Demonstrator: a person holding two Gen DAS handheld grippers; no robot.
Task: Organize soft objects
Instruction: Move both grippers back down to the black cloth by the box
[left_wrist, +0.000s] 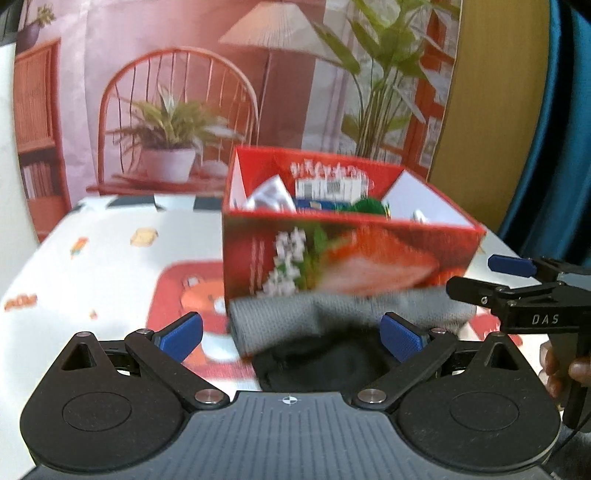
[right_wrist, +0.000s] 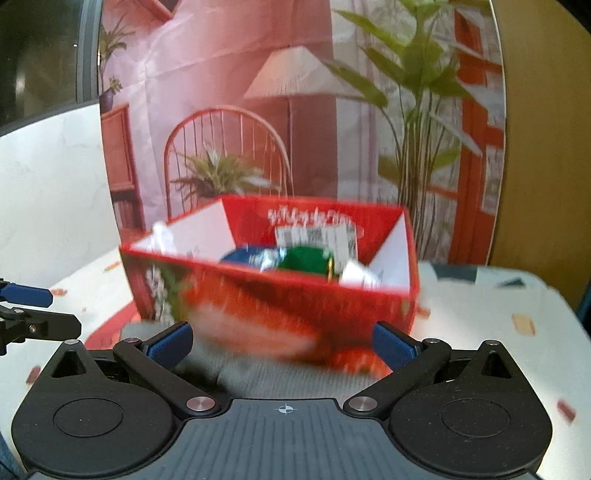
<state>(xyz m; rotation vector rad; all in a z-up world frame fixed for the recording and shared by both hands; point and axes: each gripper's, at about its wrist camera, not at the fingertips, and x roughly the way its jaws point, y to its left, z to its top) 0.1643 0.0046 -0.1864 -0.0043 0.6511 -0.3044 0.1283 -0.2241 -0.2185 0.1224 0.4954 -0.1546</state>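
A: Report the state of both hand-held units.

B: Left gripper (left_wrist: 291, 336): blue-padded jaws spread wide, nothing between them. Right gripper (right_wrist: 282, 344): jaws likewise spread apart, holding nothing. In the left wrist view the right unit appears at the right edge, with a person's fingers (left_wrist: 554, 373) on its handle.

A: Locate the soft item.

B: A grey knitted fabric piece with a black section (left_wrist: 332, 325) lies on the white cartoon-print tablecloth (left_wrist: 110, 266), directly against the near wall of the red printed cardboard box (left_wrist: 343, 254). It sits below and ahead of both jaw sets.

A: Box contents?

B: A green round item (right_wrist: 306, 260), a blue item (right_wrist: 240, 256) and silver foil packets (left_wrist: 267, 197). Both frames are motion-blurred; finer detail cannot be determined.
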